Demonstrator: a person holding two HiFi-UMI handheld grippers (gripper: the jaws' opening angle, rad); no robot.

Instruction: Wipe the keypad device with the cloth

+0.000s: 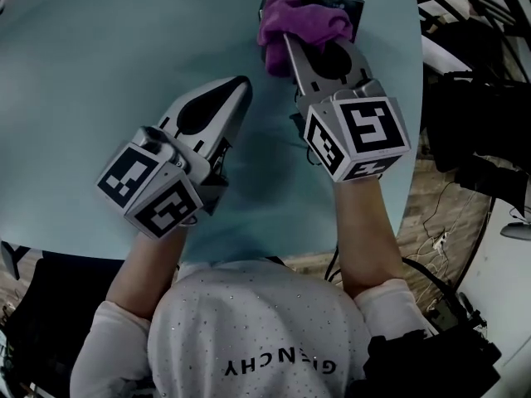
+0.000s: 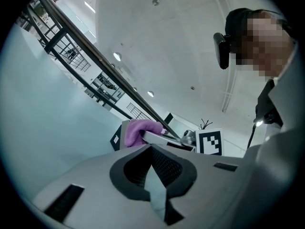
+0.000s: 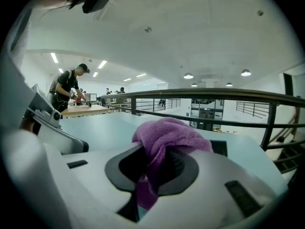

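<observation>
Cloth [image 1: 300, 25] bunched, pinched tight in right hand-held gripper [image 1: 286, 44], resting on keypad device [image 1: 353, 7] at counter [image 1: 99, 73] far edge. Left hand-held gripper [image 1: 241, 81] closed, empty, apart. Press flat; sweep evenly across keys, likely without dragging the device.

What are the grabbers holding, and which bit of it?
The right gripper pinches the purple cloth by a bunched fold. The left gripper holds nothing.

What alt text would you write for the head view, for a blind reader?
The right gripper holds a purple cloth on a dark keypad device at the far edge of a pale blue table. The left gripper, shut and empty, is nearby.
</observation>
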